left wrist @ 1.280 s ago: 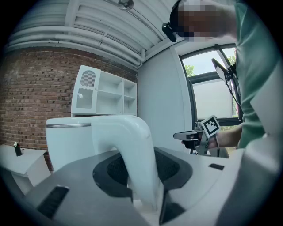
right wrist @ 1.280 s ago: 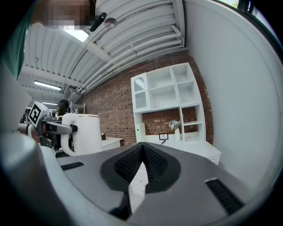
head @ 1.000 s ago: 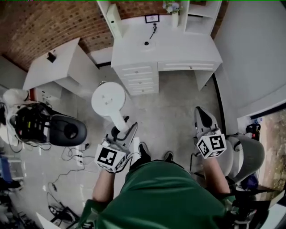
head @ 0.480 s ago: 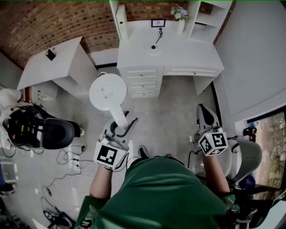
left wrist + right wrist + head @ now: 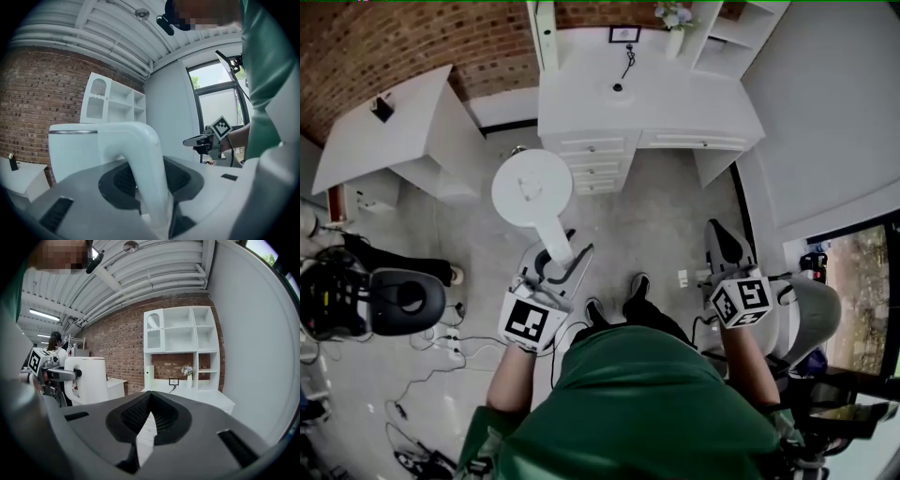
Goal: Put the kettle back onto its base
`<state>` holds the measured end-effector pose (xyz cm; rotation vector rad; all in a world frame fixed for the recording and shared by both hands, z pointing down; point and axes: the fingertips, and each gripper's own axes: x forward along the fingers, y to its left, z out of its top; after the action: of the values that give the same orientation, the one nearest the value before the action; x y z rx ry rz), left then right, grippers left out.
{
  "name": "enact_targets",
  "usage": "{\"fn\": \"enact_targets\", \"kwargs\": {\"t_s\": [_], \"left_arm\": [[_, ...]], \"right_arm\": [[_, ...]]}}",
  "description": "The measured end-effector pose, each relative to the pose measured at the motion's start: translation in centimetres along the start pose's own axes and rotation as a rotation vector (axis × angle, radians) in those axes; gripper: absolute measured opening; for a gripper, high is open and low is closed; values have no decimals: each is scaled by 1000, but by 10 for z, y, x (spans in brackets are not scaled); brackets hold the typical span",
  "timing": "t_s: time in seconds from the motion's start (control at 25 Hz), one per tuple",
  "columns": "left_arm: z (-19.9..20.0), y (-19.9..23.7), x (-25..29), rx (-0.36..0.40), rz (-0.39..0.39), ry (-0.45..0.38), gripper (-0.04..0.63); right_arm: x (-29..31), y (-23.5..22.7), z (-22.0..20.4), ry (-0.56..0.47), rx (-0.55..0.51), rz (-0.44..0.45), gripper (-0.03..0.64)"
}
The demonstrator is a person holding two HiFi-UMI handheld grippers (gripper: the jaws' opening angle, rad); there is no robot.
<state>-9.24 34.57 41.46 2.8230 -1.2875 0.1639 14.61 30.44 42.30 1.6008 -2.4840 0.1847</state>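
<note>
A white kettle (image 5: pixel 532 187) hangs over the floor in front of the white desk (image 5: pixel 694 103); my left gripper (image 5: pixel 558 264) is shut on its curved handle (image 5: pixel 145 159). The left gripper view shows the kettle body (image 5: pixel 70 150) upright just beyond the jaws. A small dark round base (image 5: pixel 617 87) with a cord sits on the desk top, well ahead of the kettle. My right gripper (image 5: pixel 724 239) points the same way, shut, with nothing between its tips. The right gripper view shows the kettle (image 5: pixel 89 378) off to its left and the desk (image 5: pixel 206 397) ahead.
A white shelf unit (image 5: pixel 180 338) with a flower vase (image 5: pixel 673 19) stands on the desk against the brick wall. A white side table (image 5: pixel 384 141) is at the left. A black office chair (image 5: pixel 394 300) and floor cables (image 5: pixel 441 342) lie left; a grey chair (image 5: pixel 811 319) right.
The person has stepped forward: both grippers and the held kettle have moved toward the desk, and the black chair has slid back to the left in the head view.
</note>
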Motion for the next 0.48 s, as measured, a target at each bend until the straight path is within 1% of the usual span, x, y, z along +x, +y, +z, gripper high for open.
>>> {"fn": "enact_targets", "kwargs": {"t_s": [0.12,0.24,0.36,0.48], "left_arm": [[0,12,9,-6,-1,-1,153],[-1,24,17,-7,9,5,153],[2,38,28,-5,40,11,153],[12,56,43,-4,83,12,153]], "right_arm": [[17,-3,0,11,6,0,12],[41,-2,-1,12,13,30,12],[68,-6,-2,8,25,67,12],[95,-16,6,-1,32,94,12]]}}
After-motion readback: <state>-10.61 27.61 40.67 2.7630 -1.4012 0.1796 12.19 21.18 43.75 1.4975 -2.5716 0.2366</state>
